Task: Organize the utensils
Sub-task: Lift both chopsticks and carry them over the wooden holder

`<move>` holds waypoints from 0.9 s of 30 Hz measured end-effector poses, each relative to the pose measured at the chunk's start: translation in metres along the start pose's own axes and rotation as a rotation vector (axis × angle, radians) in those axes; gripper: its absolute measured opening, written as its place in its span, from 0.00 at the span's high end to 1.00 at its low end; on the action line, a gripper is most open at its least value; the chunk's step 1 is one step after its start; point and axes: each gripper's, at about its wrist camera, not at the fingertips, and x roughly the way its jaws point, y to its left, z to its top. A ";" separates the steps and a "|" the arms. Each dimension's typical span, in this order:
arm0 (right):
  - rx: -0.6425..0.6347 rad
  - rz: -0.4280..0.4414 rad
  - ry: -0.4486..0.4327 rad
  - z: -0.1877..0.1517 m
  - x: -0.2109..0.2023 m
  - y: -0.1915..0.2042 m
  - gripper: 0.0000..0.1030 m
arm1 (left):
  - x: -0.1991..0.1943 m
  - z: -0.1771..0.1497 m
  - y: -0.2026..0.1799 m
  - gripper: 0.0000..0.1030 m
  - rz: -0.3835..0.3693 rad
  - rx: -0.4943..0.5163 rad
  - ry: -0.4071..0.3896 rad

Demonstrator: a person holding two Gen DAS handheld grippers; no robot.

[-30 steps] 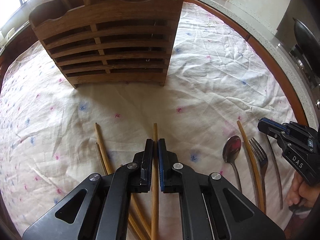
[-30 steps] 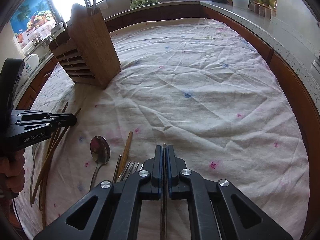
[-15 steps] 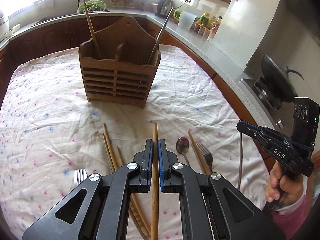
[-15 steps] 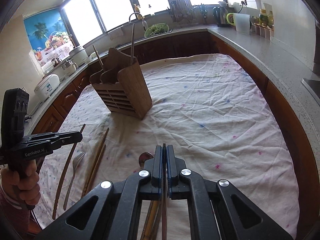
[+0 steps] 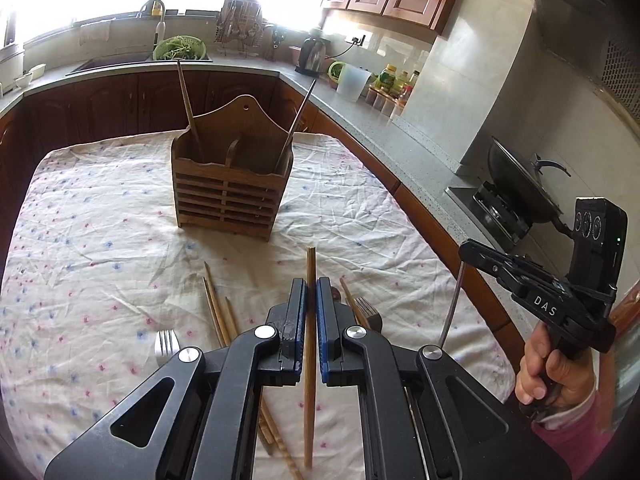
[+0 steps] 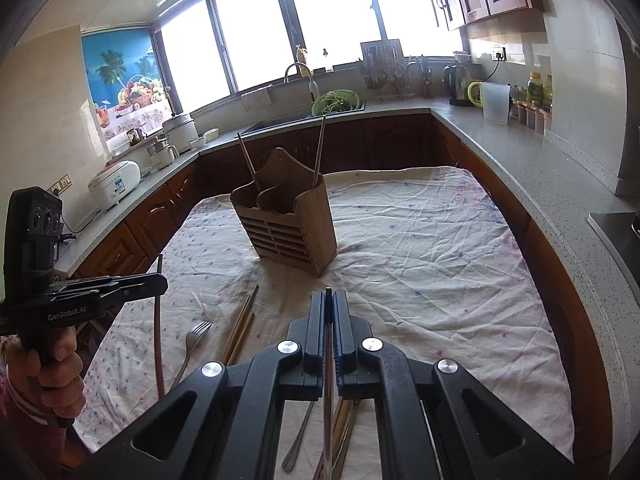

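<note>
My left gripper is shut on a wooden chopstick and holds it above the floral cloth. My right gripper is shut on a thin metal chopstick, also off the table. Each shows in the other's view: the right gripper with its metal stick hanging, and the left gripper with its wooden stick. The slatted wooden holder stands farther back, a wooden stick in its left compartment and a metal one in its right.
On the cloth lie loose wooden chopsticks, a fork, and another fork beside my fingers. A grey counter with a jug, kettle and sink wraps around the table. A wok sits at right.
Both grippers have risen and tilted up with their chopsticks, which came off the cloth. The holder now looks farther away and the kitchen counter and windows have come into view.
</note>
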 end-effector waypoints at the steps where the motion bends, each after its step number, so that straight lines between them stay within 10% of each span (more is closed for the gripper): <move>1: -0.003 0.000 -0.006 0.001 -0.002 0.001 0.96 | -0.003 -0.001 -0.001 0.96 -0.002 0.000 -0.006; 27: 0.054 0.016 -0.260 0.034 -0.022 0.015 0.96 | -0.066 0.033 0.020 0.96 0.049 -0.022 -0.292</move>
